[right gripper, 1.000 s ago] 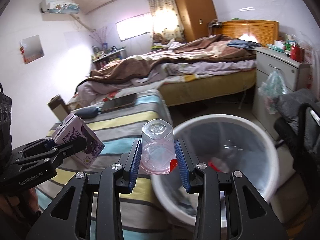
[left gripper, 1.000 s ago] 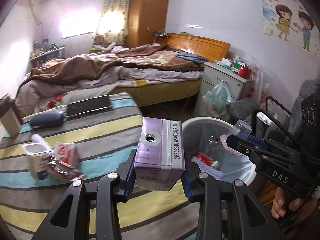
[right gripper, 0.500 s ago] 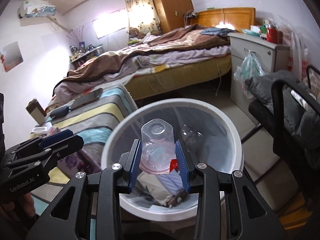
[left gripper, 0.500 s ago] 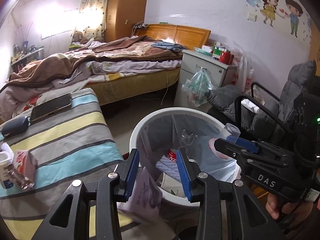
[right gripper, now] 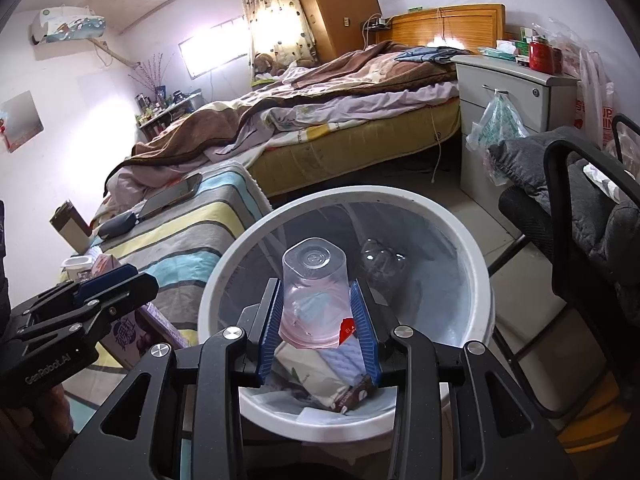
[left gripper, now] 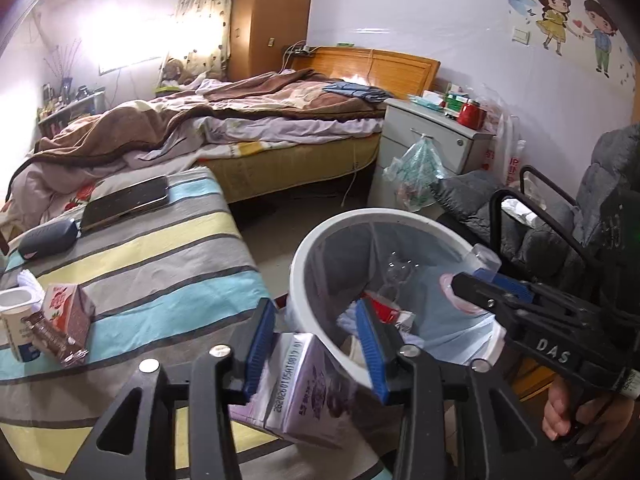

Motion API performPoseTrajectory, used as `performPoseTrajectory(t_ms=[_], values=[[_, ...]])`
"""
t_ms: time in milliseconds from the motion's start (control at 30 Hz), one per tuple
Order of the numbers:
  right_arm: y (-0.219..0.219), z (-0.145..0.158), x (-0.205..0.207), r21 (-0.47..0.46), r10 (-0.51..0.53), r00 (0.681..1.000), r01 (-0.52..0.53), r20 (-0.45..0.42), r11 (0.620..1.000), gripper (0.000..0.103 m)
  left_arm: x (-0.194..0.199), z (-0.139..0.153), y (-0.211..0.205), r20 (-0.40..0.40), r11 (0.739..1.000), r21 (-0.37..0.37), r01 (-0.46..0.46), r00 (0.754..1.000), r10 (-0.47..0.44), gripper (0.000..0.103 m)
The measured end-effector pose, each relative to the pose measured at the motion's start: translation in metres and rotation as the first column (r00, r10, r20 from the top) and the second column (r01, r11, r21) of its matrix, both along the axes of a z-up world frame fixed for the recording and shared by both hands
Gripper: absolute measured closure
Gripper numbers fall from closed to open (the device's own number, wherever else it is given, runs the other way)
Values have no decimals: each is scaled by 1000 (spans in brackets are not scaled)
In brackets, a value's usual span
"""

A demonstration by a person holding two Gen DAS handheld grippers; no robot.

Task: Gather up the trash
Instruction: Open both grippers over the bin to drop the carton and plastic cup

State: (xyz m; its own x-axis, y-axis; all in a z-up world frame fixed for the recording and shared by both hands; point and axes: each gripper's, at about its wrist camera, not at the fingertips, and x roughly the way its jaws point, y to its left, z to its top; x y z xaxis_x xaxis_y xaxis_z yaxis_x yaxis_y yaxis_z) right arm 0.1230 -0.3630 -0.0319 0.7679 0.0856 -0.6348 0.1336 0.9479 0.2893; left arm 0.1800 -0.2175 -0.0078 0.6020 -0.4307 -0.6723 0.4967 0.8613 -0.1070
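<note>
Lower centre of the left view: left hand-held gripper [left gripper: 316, 344] released, blue pads apart, purple milk carton [left gripper: 304, 396] tilted loose beneath them against the outer edge of the round white trash bin [left gripper: 308, 248], date code "2026.05" partly legible on top. Right hand-held gripper [right gripper: 318, 328] clenched on an upturned clear plastic cup [right gripper: 314, 284], held over the bin's open mouth, wrappers below. "DAS" printed on the right tool body, "GenRobot.AI" on the left. Striped worktop [left gripper: 160, 264] at left carrying a small red-and-white carton [left gripper: 66, 308] and white yoghurt pot [left gripper: 16, 320], well apart from the bin.
</note>
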Motion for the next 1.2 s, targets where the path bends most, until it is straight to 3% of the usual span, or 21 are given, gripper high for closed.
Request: performPoseTrajectory(t_ms=[67, 233, 367, 533, 600, 667, 933, 1033, 1200], values=[[1, 1, -1, 2, 3, 1000, -3, 5, 1000, 65, 1, -4, 5, -15, 1000, 2, -13, 1000, 13, 41], [2, 0, 0, 3, 9, 1000, -9, 5, 1000, 65, 1, -18, 10, -49, 999, 33, -32, 998, 33, 41], [5, 1, 0, 11, 19, 1000, -19, 9, 1000, 65, -4, -25, 21, -31, 996, 62, -58, 998, 60, 40], [9, -2, 1, 12, 35, 999, -35, 8, 999, 65, -8, -23, 41, -46, 997, 24, -79, 996, 80, 31], [10, -3, 1, 17, 38, 999, -38, 8, 999, 65, -14, -22, 41, -25, 997, 39, -62, 998, 63, 18], [12, -4, 1, 19, 43, 999, -43, 8, 999, 65, -16, -26, 38, -37, 998, 53, -29, 999, 31, 14], [17, -4, 0, 24, 50, 999, -50, 7, 998, 65, -11, -46, 31, -62, 990, 130, -54, 996, 63, 14], [18, -4, 0, 22, 54, 999, -54, 5, 998, 65, -10, -49, 31, -74, 990, 132, -46, 996, 56, 30], [19, -4, 0, 23, 53, 999, -53, 3, 998, 65, -10, -45, 31, -78, 993, 114, -35, 996, 44, 31]])
